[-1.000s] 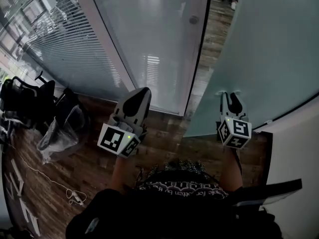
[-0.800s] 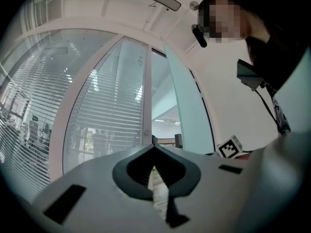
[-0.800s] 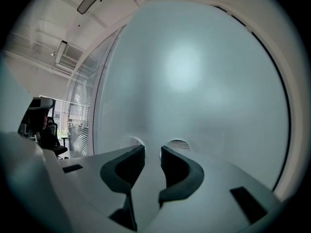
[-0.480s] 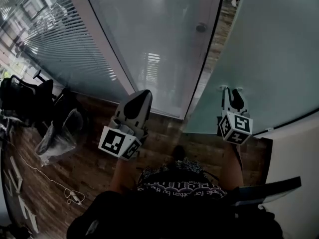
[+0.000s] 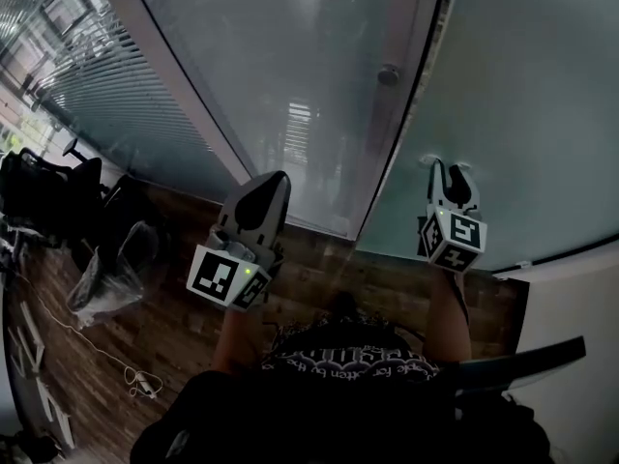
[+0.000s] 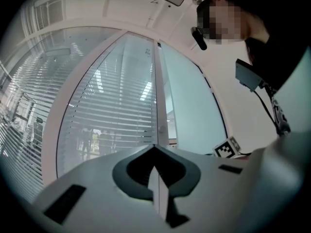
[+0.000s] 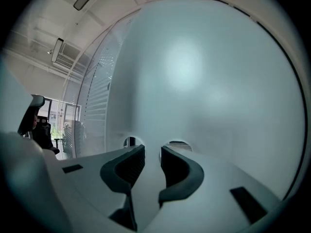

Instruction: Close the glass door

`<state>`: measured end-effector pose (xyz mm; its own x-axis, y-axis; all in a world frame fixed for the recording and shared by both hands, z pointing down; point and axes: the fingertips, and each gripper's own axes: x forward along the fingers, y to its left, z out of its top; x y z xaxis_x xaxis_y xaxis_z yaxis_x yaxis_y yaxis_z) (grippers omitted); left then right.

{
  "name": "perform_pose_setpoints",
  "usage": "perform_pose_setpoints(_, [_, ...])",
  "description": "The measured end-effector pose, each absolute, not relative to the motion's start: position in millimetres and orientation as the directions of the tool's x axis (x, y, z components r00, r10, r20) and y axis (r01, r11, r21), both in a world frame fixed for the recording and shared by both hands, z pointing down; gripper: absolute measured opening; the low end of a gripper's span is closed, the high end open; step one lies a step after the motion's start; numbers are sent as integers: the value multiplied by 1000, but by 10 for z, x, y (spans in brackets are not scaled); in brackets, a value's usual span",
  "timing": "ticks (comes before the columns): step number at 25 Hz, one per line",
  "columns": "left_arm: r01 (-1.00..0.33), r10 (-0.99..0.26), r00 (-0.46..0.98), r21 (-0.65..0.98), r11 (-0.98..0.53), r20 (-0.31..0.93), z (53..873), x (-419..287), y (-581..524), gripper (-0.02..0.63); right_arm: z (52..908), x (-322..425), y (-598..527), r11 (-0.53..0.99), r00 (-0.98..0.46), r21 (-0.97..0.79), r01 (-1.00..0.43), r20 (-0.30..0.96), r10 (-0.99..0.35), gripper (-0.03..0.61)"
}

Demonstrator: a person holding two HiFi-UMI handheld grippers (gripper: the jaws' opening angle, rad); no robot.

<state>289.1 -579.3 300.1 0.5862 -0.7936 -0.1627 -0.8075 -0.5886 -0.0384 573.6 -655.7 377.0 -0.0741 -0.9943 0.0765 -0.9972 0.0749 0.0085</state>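
Touching the frosted glass door (image 5: 527, 104) with its tips, the right hand-held gripper (image 5: 450, 169) has its jaws a narrow way apart, and nothing sits in the gap; the right gripper view shows the dark pads (image 7: 177, 166) meeting their own faint reflections in the pale pane (image 7: 209, 81). The door fills the right side of the head view, and its free edge runs just beside the pale frame post (image 5: 382, 133) of the fixed clear panel (image 5: 280, 75), with only a thin dark line between them. A small round fitting (image 5: 389, 74) sits on that post. The left hand-held gripper (image 5: 275, 182) is held clear of the glass over the wooden floor (image 5: 319, 264), with its jaws pressed together on nothing (image 6: 155, 148). Slatted blinds (image 6: 116, 101) show behind the clear panel. At the far left stand a dark office chair (image 5: 39, 196) and a clear plastic bag (image 5: 108, 271), and a thin cable (image 5: 92, 348) lies on the floor near them.
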Motion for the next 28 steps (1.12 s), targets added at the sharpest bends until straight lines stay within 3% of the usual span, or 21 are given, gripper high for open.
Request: perform_pose_setpoints(28, [-807, -796, 588, -41, -589, -144, 3005, 3124, -6498, 2, 3761, 5897, -7269, 76, -75, 5, -997, 96, -993, 104])
